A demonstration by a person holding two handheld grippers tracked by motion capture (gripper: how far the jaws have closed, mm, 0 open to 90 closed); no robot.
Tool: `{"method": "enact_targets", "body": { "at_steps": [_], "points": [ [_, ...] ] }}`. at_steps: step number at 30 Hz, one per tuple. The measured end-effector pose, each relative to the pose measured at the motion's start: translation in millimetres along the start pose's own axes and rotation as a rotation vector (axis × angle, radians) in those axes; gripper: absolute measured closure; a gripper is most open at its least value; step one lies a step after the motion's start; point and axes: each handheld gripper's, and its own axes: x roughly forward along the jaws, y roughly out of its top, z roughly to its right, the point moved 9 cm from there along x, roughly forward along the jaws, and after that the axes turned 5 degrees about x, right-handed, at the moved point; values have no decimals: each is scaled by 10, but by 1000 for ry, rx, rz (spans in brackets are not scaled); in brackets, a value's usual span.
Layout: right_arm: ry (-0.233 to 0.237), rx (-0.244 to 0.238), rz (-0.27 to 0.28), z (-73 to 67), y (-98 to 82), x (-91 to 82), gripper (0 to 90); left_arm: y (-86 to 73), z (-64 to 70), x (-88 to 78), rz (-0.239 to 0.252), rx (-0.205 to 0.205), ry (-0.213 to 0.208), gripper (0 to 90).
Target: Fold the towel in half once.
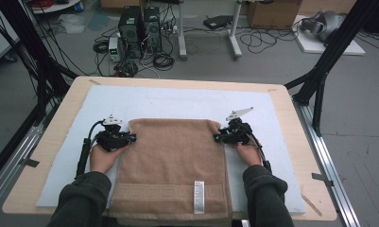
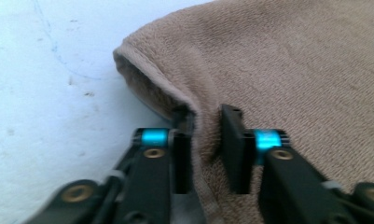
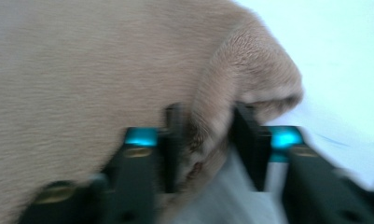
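Observation:
A tan towel [image 1: 173, 161] lies folded on a pale blue mat [image 1: 177, 101], its folded edge at the far end and a white label [image 1: 199, 196] near the front hem. My left gripper [image 1: 133, 137] is at the towel's far left corner, and my right gripper [image 1: 217, 137] is at the far right corner. In the left gripper view the jaws [image 2: 206, 140] pinch a ridge of towel [image 2: 292, 70] just behind the corner. The right gripper view is blurred; there the jaws [image 3: 205, 140] close on the bunched towel [image 3: 82, 70] edge.
The mat covers most of a light wooden table [image 1: 59, 123]. Black frame posts [image 1: 329, 52] stand at the table's back corners. Beyond the far edge, computers [image 1: 140, 28] and cables lie on the floor.

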Motion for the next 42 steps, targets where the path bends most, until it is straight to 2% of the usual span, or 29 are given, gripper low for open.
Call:
{"method": "enact_targets", "body": {
  "at_steps": [1,2,3,5,7,11,15,16,17,18,20,22,24,25,26,28,29,30,31,33,34,40,42],
  "points": [
    [33,4,-2,-30,-2,8,793,3,-6,-2,-8,3,1,807],
    [34,-4,-4,-31,5,9,808,16,-14,-1,-6,-5,8,816],
    [26,-14,-6,-28,18,-1,819,35,-27,-9,-3,7,29,823],
    [-21,-44,12,-13,94,-54,822,106,-41,-27,12,23,51,828],
    [-59,-73,40,-11,225,-129,824,245,-68,-66,51,36,72,829],
    [-116,-113,98,13,606,-328,825,643,-131,-180,106,73,118,831],
    [-172,-144,155,104,1011,-585,822,1185,-262,-340,180,102,155,829],
    [-184,-146,172,147,1104,-638,774,1283,-308,-346,187,99,177,809],
    [-205,-122,186,215,1175,-670,660,1341,-352,-340,187,82,200,727],
    [-222,-84,196,295,1208,-679,582,1356,-377,-325,183,66,193,616],
    [-188,2,176,401,1162,-621,487,1289,-386,-283,154,64,174,570],
    [-178,24,121,437,1041,-527,402,1174,-360,-257,139,73,154,532],
    [-147,53,61,426,920,-445,363,1050,-340,-253,131,77,141,516],
    [-142,46,59,395,883,-437,371,991,-318,-264,132,82,128,508],
    [-145,15,93,346,862,-450,397,935,-299,-280,136,89,119,505],
    [-139,-17,93,264,788,-465,385,820,-269,-322,130,98,112,492],
    [-127,-11,93,214,750,-482,369,765,-246,-341,124,97,104,480],
    [-109,-7,84,169,721,-494,367,702,-218,-380,125,116,102,470],
    [-114,-35,93,98,686,-525,378,668,-198,-403,131,112,97,468],
    [-104,-56,119,-2,646,-565,379,565,-146,-463,130,109,77,441],
    [-96,-63,110,-61,600,-574,378,507,-114,-494,124,111,72,428],
    [-70,-142,96,-428,343,-611,388,160,149,-658,111,180,35,388],
    [-53,-146,105,-514,257,-616,404,55,227,-705,122,183,16,388]
  ]
}}
